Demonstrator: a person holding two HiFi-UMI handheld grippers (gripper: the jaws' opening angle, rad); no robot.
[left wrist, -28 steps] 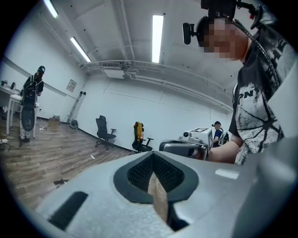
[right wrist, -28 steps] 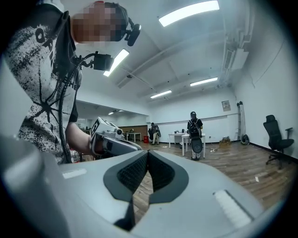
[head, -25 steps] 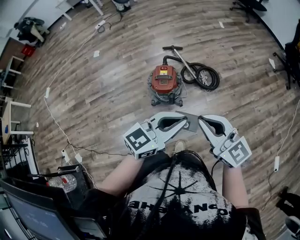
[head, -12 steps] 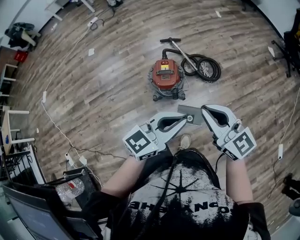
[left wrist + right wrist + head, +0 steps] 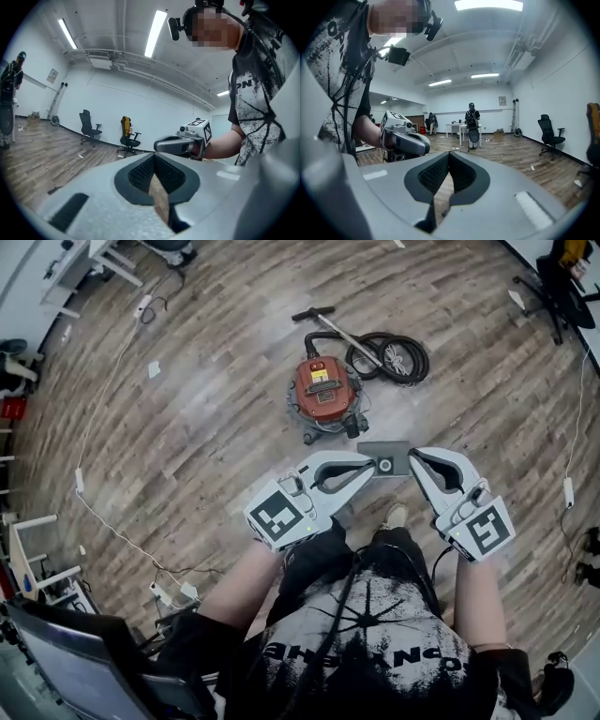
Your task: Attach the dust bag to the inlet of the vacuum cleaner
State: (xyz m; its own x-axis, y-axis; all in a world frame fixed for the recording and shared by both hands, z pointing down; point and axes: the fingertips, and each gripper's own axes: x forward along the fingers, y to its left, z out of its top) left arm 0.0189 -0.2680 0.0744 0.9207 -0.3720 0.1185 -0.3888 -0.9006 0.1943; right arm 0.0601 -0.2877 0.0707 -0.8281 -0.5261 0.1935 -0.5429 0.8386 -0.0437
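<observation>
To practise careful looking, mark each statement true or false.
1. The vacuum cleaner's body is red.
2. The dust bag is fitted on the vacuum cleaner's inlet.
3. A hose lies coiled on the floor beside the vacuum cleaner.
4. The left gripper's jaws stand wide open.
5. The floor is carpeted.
1. True: the vacuum cleaner has a red body.
2. False: the dust bag is held up between the left gripper and the right gripper, apart from the vacuum cleaner and nearer the person.
3. True: the hose lies coiled next to it.
4. False: the jaws are shut on the dust bag's edge.
5. False: the floor is wood-look planks.
</observation>
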